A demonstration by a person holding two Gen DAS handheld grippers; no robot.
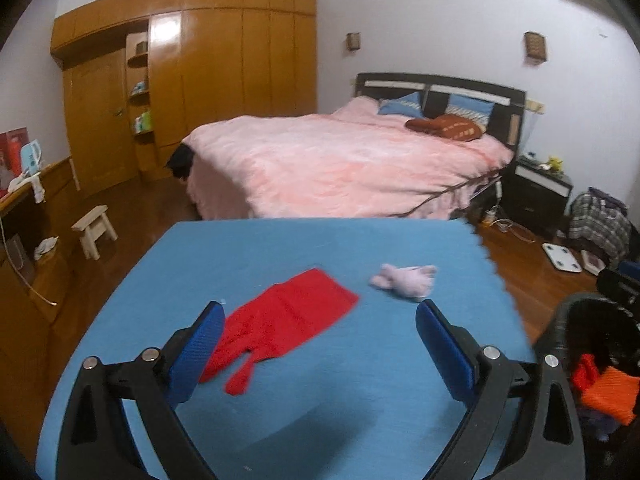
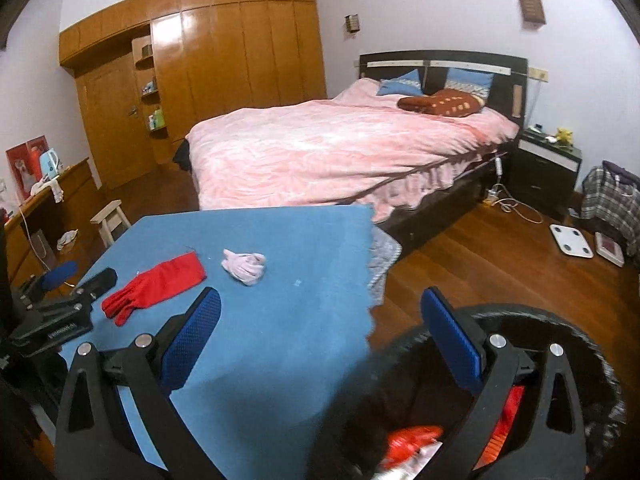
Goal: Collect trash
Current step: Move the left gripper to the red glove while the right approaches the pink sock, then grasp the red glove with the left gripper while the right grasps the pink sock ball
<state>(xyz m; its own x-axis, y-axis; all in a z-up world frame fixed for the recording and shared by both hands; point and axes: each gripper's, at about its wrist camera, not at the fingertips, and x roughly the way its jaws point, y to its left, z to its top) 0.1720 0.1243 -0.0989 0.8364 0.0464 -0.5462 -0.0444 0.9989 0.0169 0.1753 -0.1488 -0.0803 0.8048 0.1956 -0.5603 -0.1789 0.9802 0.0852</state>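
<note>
Left wrist view: left gripper point(image 1: 320, 320) jaws spread wide, empty, hovering over blue table point(image 1: 360, 380). Red glove point(image 1: 284, 320) just ahead, pink crumpled wad point(image 1: 404, 280) farther. Risk — limp glove slips or drags cloth if pinched shallow. Right wrist view: right gripper point(image 2: 320, 312) apart, empty, above black trash bag point(image 2: 560, 360) — shows bag's contents, table edge.

I'm looking over the blue table point(image 1: 304, 400): the near stretch is lying bare ahead of my left gripper point(image 1: 320, 332). A red glove point(image 1: 288, 320) and a pink crumpled wad point(image 1: 404, 280), apart from each other, are sitting farther in. A black bin point(image 2: 552, 344) is crowding the table's right edge.
</note>
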